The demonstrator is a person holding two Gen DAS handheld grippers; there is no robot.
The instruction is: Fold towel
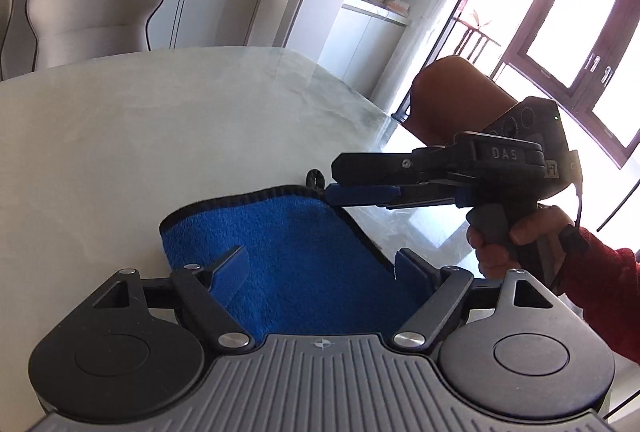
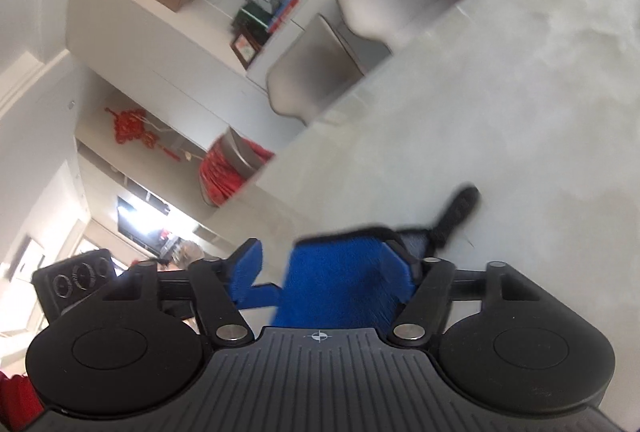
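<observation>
A blue towel (image 1: 288,248) with a black hem lies on the pale marble table (image 1: 160,136), reaching back under my left gripper (image 1: 320,264). The left gripper's blue-padded fingers stand wide apart over the towel, open. My right gripper (image 1: 332,192) comes in from the right, held by a hand in a red sleeve; its tips are at the towel's far corner by the black hanging loop (image 1: 315,179). In the right wrist view its fingers stand apart (image 2: 328,272) with the towel (image 2: 340,284) bunched between them; the black loop (image 2: 456,212) sticks out beyond.
Two pale upholstered chairs (image 1: 96,4) stand at the table's far side. A brown chair (image 1: 452,92) sits by the table's right edge near bright windows. White cabinets (image 1: 368,36) line the wall.
</observation>
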